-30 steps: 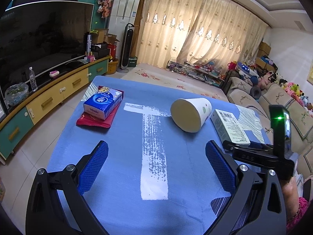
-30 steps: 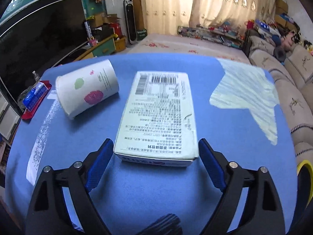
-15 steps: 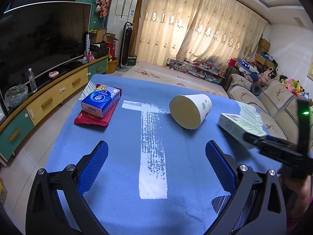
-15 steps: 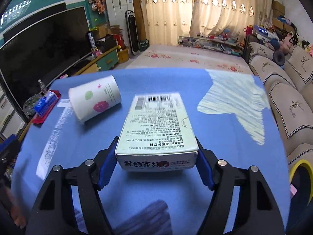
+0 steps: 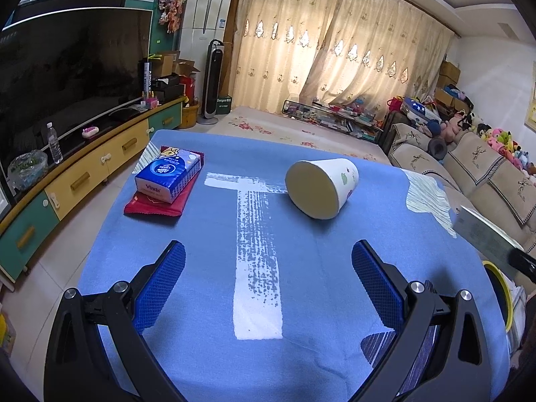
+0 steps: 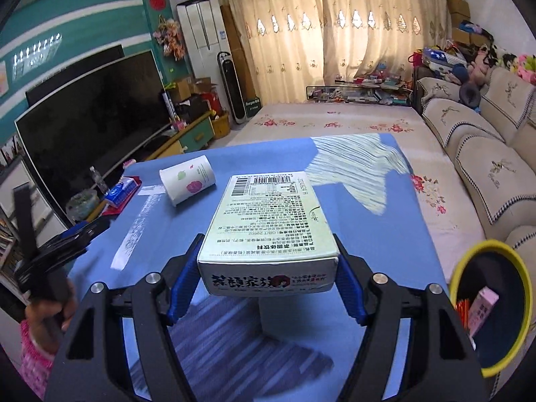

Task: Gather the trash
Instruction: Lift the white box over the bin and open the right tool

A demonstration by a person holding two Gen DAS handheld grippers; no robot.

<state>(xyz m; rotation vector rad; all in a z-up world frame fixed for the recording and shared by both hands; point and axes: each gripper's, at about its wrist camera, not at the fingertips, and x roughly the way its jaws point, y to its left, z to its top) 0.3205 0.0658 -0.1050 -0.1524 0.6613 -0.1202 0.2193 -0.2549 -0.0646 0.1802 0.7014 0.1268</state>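
- Left wrist view: the left tool [image 5: 268, 281] is hanging wide open over the blue bench [image 5: 207, 351] at the bottom of the frame, gripping nothing.
- The paper cup [image 5: 321, 187] is lying on its side right of centre, mouth toward the camera; being round, it is likely to roll away if a finger nudges it before both pads are closing on it.
- The tissue pack [image 5: 169, 174] is sitting on a red packet [image 5: 154, 206] at centre left; it may not be trash at all, so grabbing it could be a mistake.
- At the right edge, a blurred corner of the carton [image 5: 482, 231] is showing, clear of the bench.
- Right wrist view: the right tool [image 6: 266, 278] is gripping the carton [image 6: 268, 231] by its near end, with the pads pressing on its 2 long sides, at the centre of the frame.
- Most of the carton is jutting out beyond the pads, so it could be sagging or pivoting out of the grip during a fast swing.
- The yellow-rimmed bin [image 6: 526, 305] is sitting at the lower right, partly cut off and already holding a pink box [image 6: 482, 311]; letting go too early could be dropping the carton onto the rim or the floor.
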